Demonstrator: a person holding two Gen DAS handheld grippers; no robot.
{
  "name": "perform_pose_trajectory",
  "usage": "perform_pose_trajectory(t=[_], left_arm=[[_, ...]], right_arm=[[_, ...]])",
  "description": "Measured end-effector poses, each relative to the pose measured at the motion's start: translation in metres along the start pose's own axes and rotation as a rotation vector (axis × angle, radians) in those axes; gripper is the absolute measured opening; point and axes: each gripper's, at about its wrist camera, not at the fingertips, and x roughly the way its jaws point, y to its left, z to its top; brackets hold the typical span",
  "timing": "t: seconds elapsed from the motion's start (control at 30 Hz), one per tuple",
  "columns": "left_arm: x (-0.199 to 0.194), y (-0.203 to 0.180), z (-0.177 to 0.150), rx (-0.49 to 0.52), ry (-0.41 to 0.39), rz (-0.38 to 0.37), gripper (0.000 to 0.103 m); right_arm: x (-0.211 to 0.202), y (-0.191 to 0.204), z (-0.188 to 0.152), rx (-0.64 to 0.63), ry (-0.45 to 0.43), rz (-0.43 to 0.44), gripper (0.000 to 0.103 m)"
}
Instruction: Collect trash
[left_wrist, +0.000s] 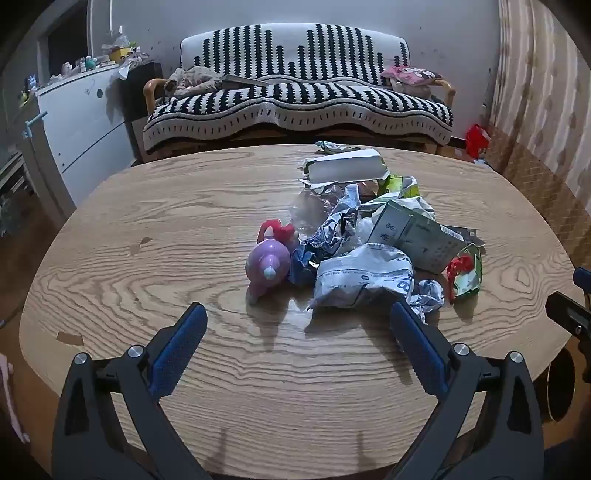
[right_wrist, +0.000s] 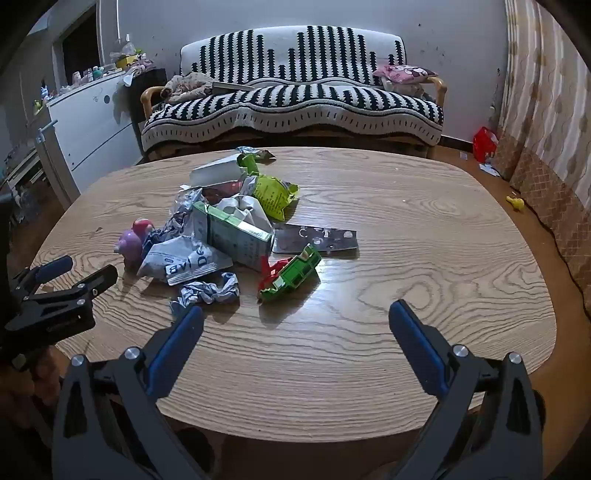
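A pile of trash lies on the wooden table (left_wrist: 147, 280): a grey plastic pouch (left_wrist: 364, 278), a green-and-white carton (left_wrist: 410, 232), crumpled foil wrappers (left_wrist: 340, 221), a white paper box (left_wrist: 345, 168), a small green-and-red wrapper (left_wrist: 465, 273) and a purple-and-red toy (left_wrist: 271, 258). My left gripper (left_wrist: 297, 314) is open and empty, just short of the pouch. In the right wrist view the pile (right_wrist: 229, 229) sits left of centre, with a lime-green packet (right_wrist: 273, 194) and a flat grey sheet (right_wrist: 317, 238). My right gripper (right_wrist: 295, 314) is open and empty, just below the green wrapper (right_wrist: 291, 273).
A black-and-white striped sofa (left_wrist: 295, 92) stands behind the table. A white cabinet (left_wrist: 85, 118) with clutter is at the left. A red bag (right_wrist: 484, 142) and a yellow object (right_wrist: 515, 202) lie on the floor by the right wall. The left gripper shows at the right wrist view's left edge (right_wrist: 55, 291).
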Motion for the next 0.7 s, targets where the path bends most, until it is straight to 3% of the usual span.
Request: perform_pose_trajectory(t=[0.7], left_arm=[[-0.0019, -0.0006, -0.0021, 0.016, 0.001, 0.009, 0.097]], right_arm=[[-0.0014, -0.0045, -0.0004, 0.018, -0.007, 0.009, 0.097]])
